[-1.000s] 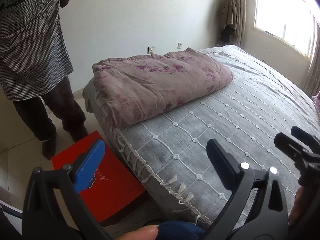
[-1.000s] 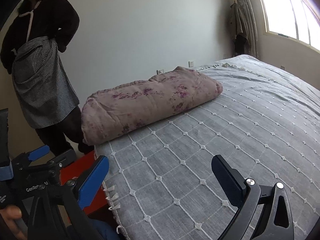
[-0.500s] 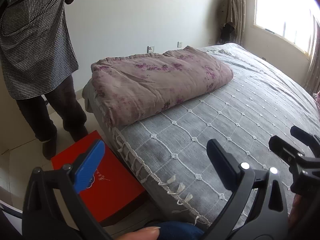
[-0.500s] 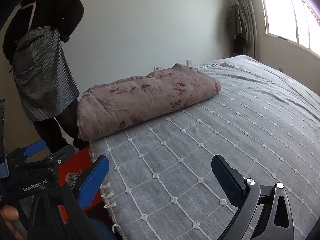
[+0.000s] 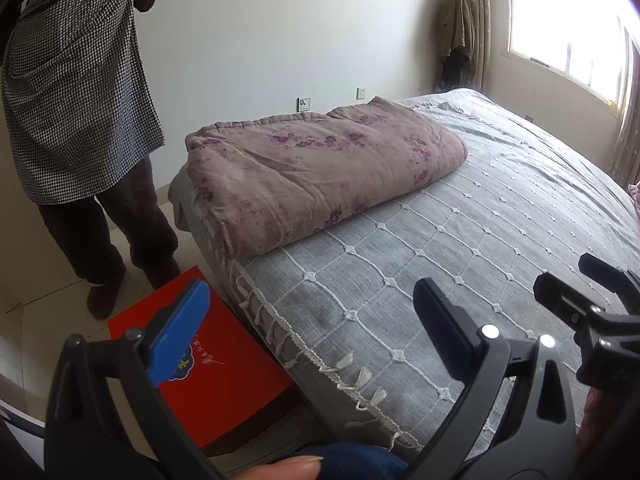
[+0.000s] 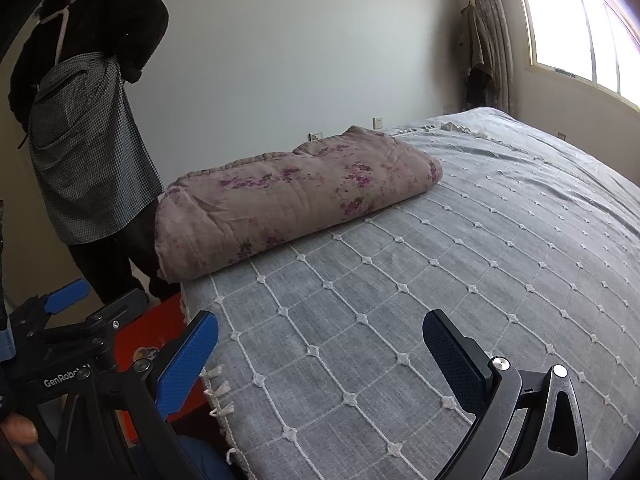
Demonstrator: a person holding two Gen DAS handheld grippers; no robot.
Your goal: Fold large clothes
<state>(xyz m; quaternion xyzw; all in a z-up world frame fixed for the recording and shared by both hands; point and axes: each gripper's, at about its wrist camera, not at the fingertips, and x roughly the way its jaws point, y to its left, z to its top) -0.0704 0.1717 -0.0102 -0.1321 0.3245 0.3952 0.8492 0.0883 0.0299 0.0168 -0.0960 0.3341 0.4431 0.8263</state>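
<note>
Above the grey quilted bed [image 6: 460, 240], both claws, left [image 5: 312, 328] and right [image 6: 320, 352], gape apart (empty); the folded pink floral quilt [image 5: 320, 176] lies beyond them; a red box [image 5: 224, 364] sits beside the bed.

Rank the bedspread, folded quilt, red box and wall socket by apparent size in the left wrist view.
1. Grey bedspread
2. Folded floral quilt
3. Red box, partly hidden by the left gripper's fingers and nearer the camera, so its rank against the quilt is unsure
4. Wall socket

Home bedroom: bed [image 5: 500, 216], folded quilt [image 5: 320, 172], window [image 5: 560, 32].
</note>
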